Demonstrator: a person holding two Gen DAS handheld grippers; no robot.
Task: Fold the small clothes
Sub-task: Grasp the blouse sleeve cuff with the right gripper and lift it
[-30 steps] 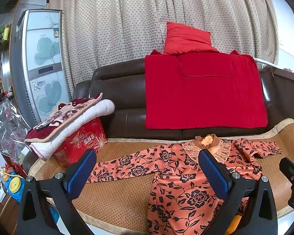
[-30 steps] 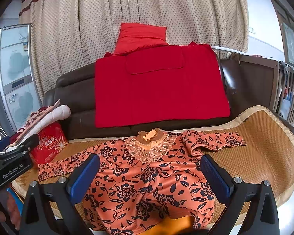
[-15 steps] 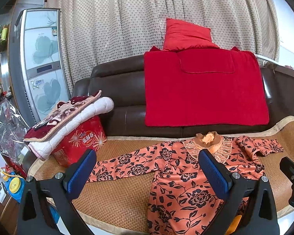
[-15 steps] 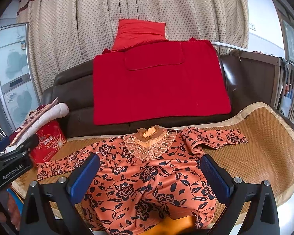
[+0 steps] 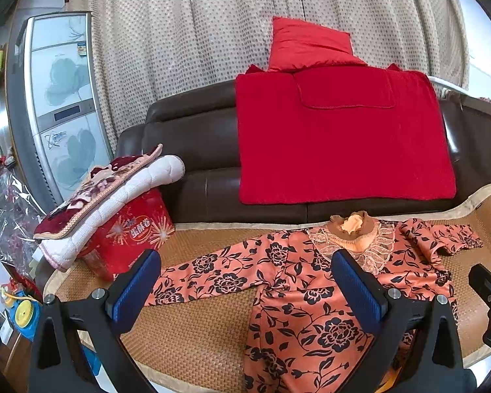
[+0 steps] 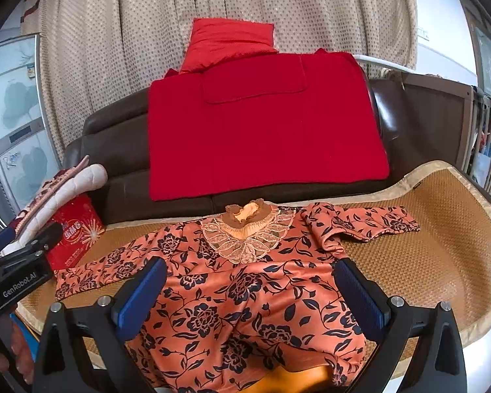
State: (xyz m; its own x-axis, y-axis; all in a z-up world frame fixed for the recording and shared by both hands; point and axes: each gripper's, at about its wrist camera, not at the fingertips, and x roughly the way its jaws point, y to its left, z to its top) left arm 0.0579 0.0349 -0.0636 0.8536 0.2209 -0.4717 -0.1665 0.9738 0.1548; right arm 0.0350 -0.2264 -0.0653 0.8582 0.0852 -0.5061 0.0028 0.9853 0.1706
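An orange child's top with black flowers and a lace collar (image 6: 245,281) lies face up on a woven mat (image 6: 425,262) on the sofa seat. It also shows in the left wrist view (image 5: 304,294). Its left sleeve (image 5: 212,271) stretches out flat; its right sleeve (image 6: 360,222) is bent and rumpled. My left gripper (image 5: 245,291) is open and empty, held above the near mat by the left sleeve. My right gripper (image 6: 248,294) is open and empty, held above the top's body near its hem.
A brown leather sofa back (image 5: 196,150) carries a red blanket (image 5: 340,137) and a red cushion (image 5: 307,46). A red box (image 5: 131,235) with folded quilts (image 5: 108,196) stands at the mat's left end. A cabinet (image 5: 59,104) stands left. Curtains hang behind.
Both views have tilted down a little, so the sofa and the top sit slightly higher in frame. Both grippers stay open. The top has not moved.
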